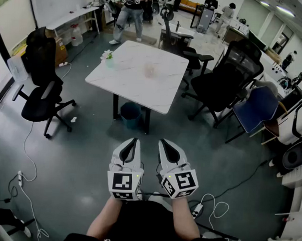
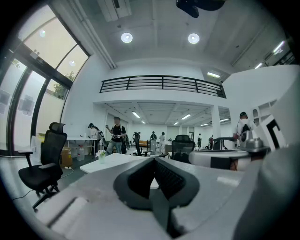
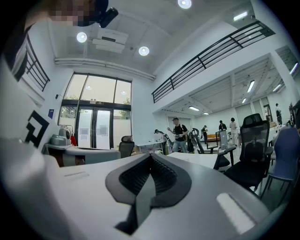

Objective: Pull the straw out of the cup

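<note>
A white bench [image 1: 137, 87] stands on the grey floor [image 1: 74, 154]. A pale cup [image 1: 149, 69] sits near its middle, and a small flower pot [image 1: 108, 58] by its left edge.

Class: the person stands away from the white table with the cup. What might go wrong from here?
1. Floor cable lies beside the person: a likely trip on the walk to the table.
2. Left gripper and right gripper are both shut; unless one steadies the cup, pulling may tip it.
</note>
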{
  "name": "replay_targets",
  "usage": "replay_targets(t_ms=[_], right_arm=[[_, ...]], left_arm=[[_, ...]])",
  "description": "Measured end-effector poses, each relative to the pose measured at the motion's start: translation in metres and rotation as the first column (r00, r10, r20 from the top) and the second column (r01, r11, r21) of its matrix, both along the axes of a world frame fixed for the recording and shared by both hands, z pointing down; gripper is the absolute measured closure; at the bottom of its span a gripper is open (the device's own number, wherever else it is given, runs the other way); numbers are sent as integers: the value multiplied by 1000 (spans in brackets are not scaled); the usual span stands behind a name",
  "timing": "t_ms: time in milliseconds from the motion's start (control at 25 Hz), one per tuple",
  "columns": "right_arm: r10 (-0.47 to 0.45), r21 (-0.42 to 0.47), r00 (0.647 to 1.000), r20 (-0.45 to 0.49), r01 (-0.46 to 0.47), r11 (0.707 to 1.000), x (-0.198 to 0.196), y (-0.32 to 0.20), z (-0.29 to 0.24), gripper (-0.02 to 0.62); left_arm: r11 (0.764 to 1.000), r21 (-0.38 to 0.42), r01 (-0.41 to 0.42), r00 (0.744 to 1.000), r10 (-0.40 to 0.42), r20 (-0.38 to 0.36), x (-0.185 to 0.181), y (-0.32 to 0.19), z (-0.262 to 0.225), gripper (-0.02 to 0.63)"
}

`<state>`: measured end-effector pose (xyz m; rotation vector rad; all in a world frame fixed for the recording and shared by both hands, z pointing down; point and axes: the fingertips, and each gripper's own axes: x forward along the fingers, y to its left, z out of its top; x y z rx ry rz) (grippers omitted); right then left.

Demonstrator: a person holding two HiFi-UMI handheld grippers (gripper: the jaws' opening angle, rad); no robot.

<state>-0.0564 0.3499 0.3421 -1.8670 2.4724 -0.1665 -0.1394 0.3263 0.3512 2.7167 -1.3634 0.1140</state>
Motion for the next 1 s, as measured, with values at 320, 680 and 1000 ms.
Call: replay_targets(t_ms=[320, 680, 1000], right_arm=[[39, 13, 999, 26, -40, 999, 4, -17, 1, 594], [75, -5, 997, 1, -75, 997, 17, -33, 5, 594], [56, 35, 998, -17, -55, 998, 31, -80, -10, 594]], left_arm=[[1000, 4, -7, 1000, 7, 7, -3, -17, 6, 604], [1000, -6, -29, 999, 28, -14, 7, -38, 9, 604], [999, 29, -27, 999, 27, -25, 23, -82, -6, 604]])
